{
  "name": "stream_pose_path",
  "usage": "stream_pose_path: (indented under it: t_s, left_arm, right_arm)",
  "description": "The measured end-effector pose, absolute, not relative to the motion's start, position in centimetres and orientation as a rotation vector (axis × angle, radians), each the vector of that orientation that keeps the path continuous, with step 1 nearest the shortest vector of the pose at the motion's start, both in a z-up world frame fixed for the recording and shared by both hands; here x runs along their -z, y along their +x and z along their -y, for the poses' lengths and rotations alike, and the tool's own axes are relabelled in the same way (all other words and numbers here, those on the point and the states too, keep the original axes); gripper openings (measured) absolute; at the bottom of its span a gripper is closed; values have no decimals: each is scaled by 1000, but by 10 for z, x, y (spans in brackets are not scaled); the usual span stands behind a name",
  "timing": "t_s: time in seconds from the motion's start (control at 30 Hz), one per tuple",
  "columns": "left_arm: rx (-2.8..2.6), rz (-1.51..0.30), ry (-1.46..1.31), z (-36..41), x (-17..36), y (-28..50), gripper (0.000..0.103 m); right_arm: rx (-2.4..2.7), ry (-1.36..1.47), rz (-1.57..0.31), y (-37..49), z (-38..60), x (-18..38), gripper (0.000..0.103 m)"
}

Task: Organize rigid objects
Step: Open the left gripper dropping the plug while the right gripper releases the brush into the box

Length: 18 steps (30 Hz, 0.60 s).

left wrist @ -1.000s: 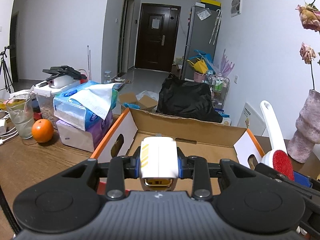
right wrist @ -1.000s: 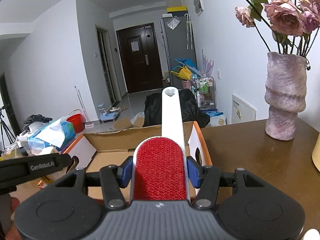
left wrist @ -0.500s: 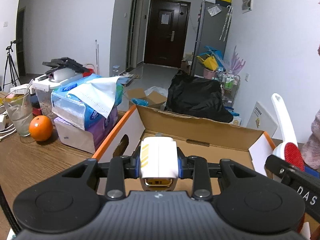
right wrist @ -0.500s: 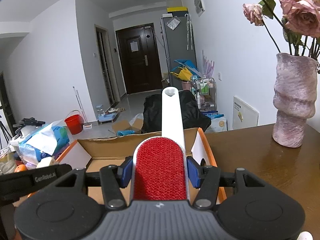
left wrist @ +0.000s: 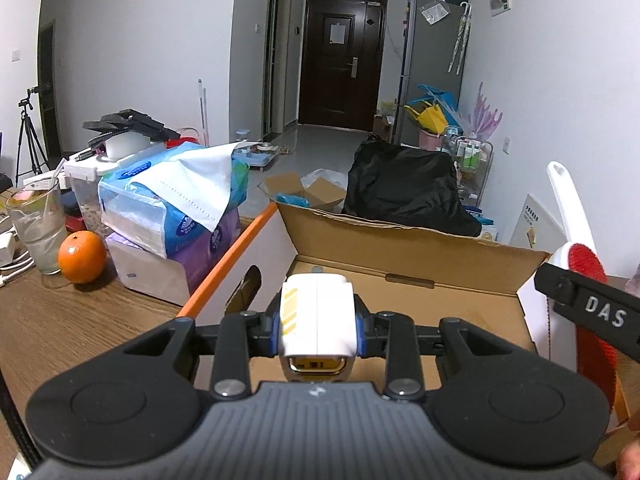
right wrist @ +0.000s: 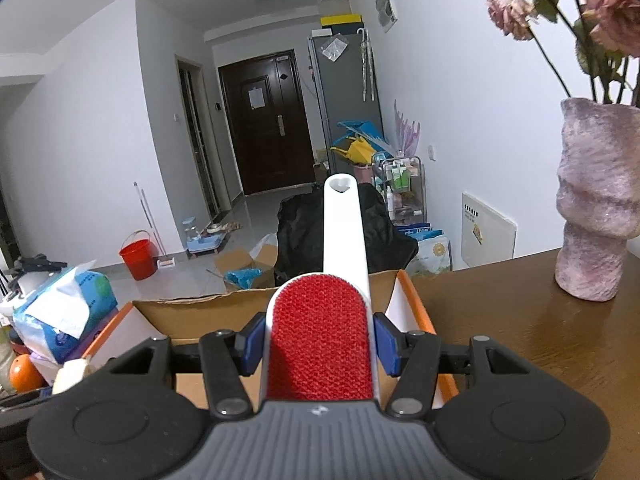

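- My left claw (left wrist: 318, 330): clamped tight on a small white gadget (left wrist: 317, 314) with yellow stripes, held over the open cardboard box (left wrist: 404, 240).
- My right claw (right wrist: 320, 346): closed part-way on a lint brush (right wrist: 320, 344), red pad up, white handle pointing to 12 o'clock over the same box.
- Cardboard box: orange-edged flaps, on the wooden table (left wrist: 60, 320), interior below both claws.
- At 10 o'clock of the left claw: stacked tissue packs (left wrist: 168, 216), an orange (left wrist: 82, 257), a drinking glass (left wrist: 36, 228).
- At 2 o'clock of the right claw: pink vase (right wrist: 596, 204) with dried roses (right wrist: 608, 16), well apart.
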<state>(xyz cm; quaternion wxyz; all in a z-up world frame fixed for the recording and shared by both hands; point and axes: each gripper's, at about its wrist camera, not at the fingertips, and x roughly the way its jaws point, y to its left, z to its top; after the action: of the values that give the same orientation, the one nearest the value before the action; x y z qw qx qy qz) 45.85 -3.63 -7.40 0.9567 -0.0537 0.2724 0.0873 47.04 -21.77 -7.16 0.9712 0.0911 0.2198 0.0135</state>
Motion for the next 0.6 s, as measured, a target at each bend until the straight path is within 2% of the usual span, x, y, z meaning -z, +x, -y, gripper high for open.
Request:
stream_pose_path:
  t_s: [0.2,0.23,0.27,0.3,0.37,0.6]
  left_arm:
    - [-187,-556,-114,33,76,462,34]
    - [-191,-549,-109,33,75,461,42]
    - [-196,-544,-105,34,74,460,56]
    - [-205,-541,-100,34,74,459,60]
    - [-219,-546,-93,33,74,460,72]
    - [-265,-552,-100,27,73,459,96]
  right_arm:
    - [-41,156,-450,480,213,76,55]
    - [-43,159,-457,481,213,76,55]
    - [-39,161,-469,482,214,76,55]
    - [-30,160,-471,482,215,76,58]
    - [-12,159,-462,479,217,74,84]
    - [-1,176,-465,473,221,68,100]
